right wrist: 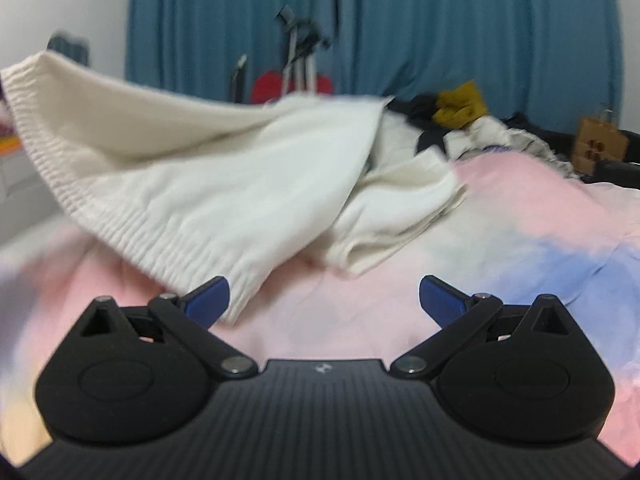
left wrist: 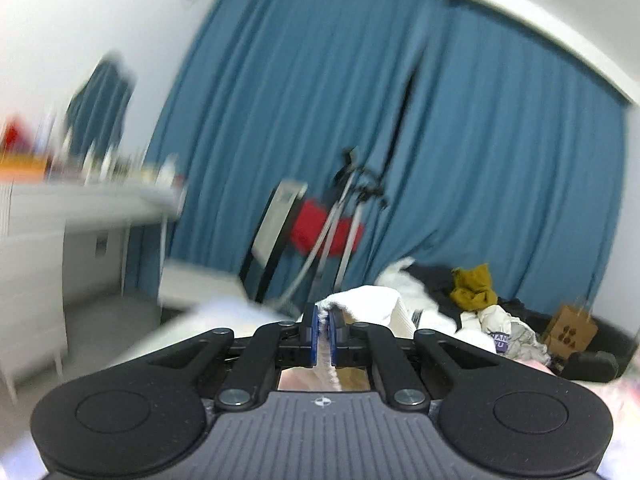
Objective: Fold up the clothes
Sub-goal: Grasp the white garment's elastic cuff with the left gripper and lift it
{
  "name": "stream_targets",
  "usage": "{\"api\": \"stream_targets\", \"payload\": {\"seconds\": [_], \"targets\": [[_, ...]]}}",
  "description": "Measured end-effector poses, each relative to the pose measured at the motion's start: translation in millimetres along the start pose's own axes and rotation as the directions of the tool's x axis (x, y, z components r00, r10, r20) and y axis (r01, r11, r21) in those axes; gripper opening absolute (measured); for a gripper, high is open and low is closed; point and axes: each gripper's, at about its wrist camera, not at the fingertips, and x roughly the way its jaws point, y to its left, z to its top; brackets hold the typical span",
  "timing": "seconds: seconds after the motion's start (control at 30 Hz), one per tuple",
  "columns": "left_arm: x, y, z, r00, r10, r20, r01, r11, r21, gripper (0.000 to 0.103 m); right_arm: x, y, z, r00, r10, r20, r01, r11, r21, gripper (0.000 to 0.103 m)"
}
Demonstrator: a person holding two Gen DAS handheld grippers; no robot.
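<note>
Two grippers: left gripper (left wrist: 324, 326) clenched on thin edge of cream sweater (right wrist: 192, 168); slip risked. Right gripper (right wrist: 324, 300) released, hem at 10 o'clock easily missed above bed (right wrist: 520, 216).

Both views were taken from the wrists, aimed along the fingers across the bed (right wrist: 520, 208) towards the far blue curtain (left wrist: 440, 140); the clothes pile (right wrist: 460, 112) and curtain were shared by both
</note>
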Motion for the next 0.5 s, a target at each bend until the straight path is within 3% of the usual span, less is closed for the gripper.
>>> {"api": "stream_targets", "payload": {"seconds": [0.17, 0.37, 0.43, 0.5], "targets": [[5.6, 41.0, -5.9, 0.995, 0.023, -0.099, -0.034, 0.993, -0.116, 0.006, 17.1, 20.5, -8.9, 0.996, 0.063, -0.065, -0.065, 0.998, -0.022, 0.103], [27.9, 57.5, -7.2, 0.988, 0.036, -0.148, -0.058, 0.987, -0.148, 0.007, 54.1, 11.8, -14.4, 0.995, 0.031, -0.098, -0.020, 0.993, 0.112, 0.103], [33.5, 60.7, -10.5, 0.985, 0.040, -0.169, -0.067, 0.985, -0.159, 0.007, 54.6, 1.5, -14.5, 0.997, 0.036, -0.065, -0.023, 0.982, 0.185, 0.103], [43.4, 62.0, -12.1, 0.981, 0.044, -0.190, -0.076, 0.983, -0.167, 0.007, 42.8, -3.5, -10.4, 0.999, 0.027, 0.025, -0.032, 0.975, 0.220, 0.103]]}}
